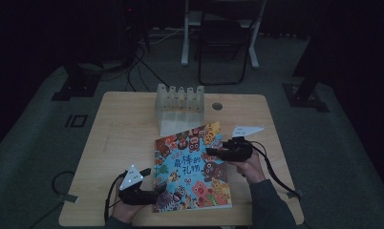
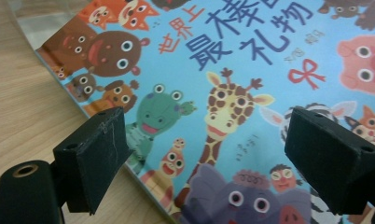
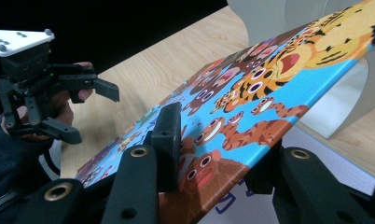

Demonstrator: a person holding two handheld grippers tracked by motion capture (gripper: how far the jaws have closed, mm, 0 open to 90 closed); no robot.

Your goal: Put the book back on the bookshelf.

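Your left gripper hangs released, jaws spread wide, just beside the lower left corner of the picture book. The book sits on the table near its front edge, in front of the clear rack. Your right gripper is clamped on the book's right edge, lifting that side.

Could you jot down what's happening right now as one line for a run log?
right tongs: shut on picture book edge, tilting it | left tongs: open at book's left edge | clear rack: behind book | table: wooden
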